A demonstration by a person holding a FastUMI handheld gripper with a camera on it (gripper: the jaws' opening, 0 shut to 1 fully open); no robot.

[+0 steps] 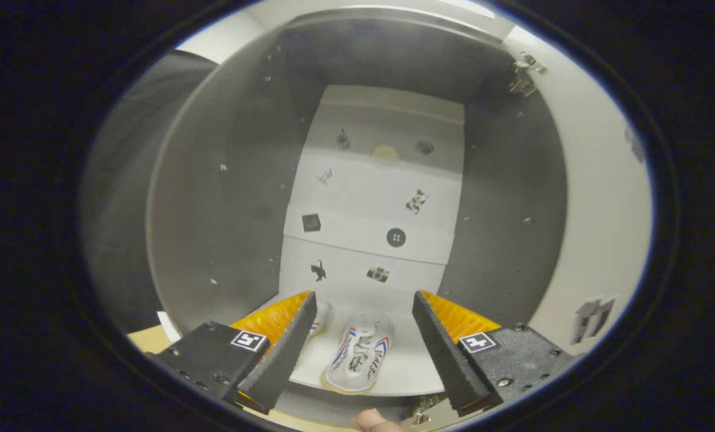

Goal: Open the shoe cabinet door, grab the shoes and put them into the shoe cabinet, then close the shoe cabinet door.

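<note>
1. Cabinet left wall [225, 198]: grey panel, runs deep; a strip of wooden surface [147, 339] shows beside its bottom edge
2. Left finger of the gripper [363, 312]: tip sits over the near edge of the shelf [405, 372]; a second shoe [320, 318] peeks out just past it, mostly hidden, can't tell how it lies
3. Fingers are wide apart, nothing held, no contact with anything
4. Shoe [360, 354]: between the fingers, on the shelf inside the cabinet, toe toward the gripper and just over the shelf's front lip, lying roughly straight front-to-back. White upper, red/blue stripes on the side
5. Back panel [375, 204]: white, stepped in bands, small stickers scattered on it, well beyond the shoe
6. Handling, my read: light sneaker, soft upper that'll squash under pinch, stiffer at sole and heel. Not fragile, not slippery. If it needs a nudge deeper, pinch across the sides at midfoot, or push on the toe
7. Right finger: clear of the shoe, over the shelf edge
8. Cabinet right wall [501, 210], then the open door [597, 228] swung out, hinge [524, 75] up top
9. Judgement: shoes look placed; what's left is backing out and closing the door. Risk: the overhanging toe could catch the door
</note>
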